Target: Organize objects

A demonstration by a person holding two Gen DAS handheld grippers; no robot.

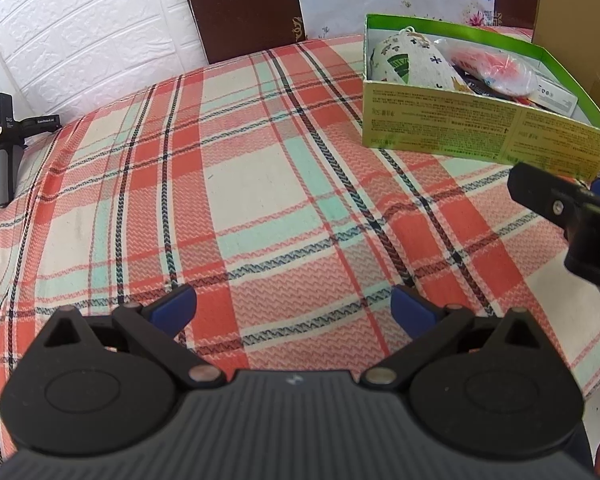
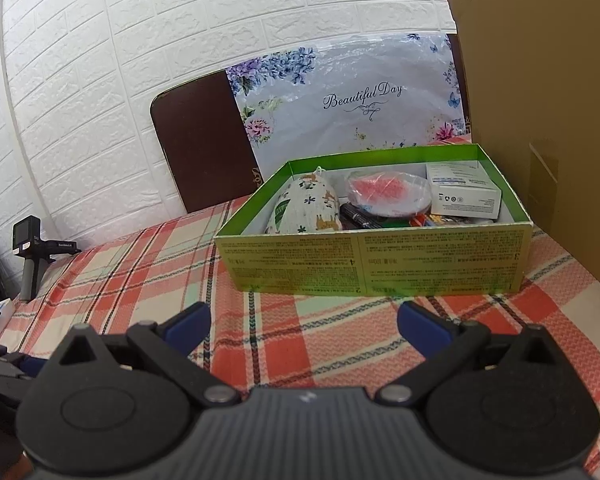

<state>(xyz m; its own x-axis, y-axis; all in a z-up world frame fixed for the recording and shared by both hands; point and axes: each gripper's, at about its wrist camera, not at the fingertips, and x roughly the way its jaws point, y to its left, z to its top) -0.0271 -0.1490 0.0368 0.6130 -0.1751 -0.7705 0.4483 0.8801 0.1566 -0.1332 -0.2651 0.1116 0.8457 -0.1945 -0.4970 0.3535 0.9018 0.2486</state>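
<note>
A plaid tablecloth (image 2: 148,264) covers the table before a white brick-pattern wall (image 2: 140,40). At the far right sits an open green box (image 2: 380,264) holding a printed fabric pouch (image 2: 306,208), a bagged pink item (image 2: 384,192) and a white carton (image 2: 464,196). Beside it on the right stands a cardboard panel (image 2: 548,120). The left gripper (image 1: 294,312) and right gripper (image 2: 304,326) hover with fingers spread, empty.

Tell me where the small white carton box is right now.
In the right wrist view, the small white carton box sits inside the green open cardboard box, at its far right corner, beside the clear plastic bag of pink pieces.
</note>
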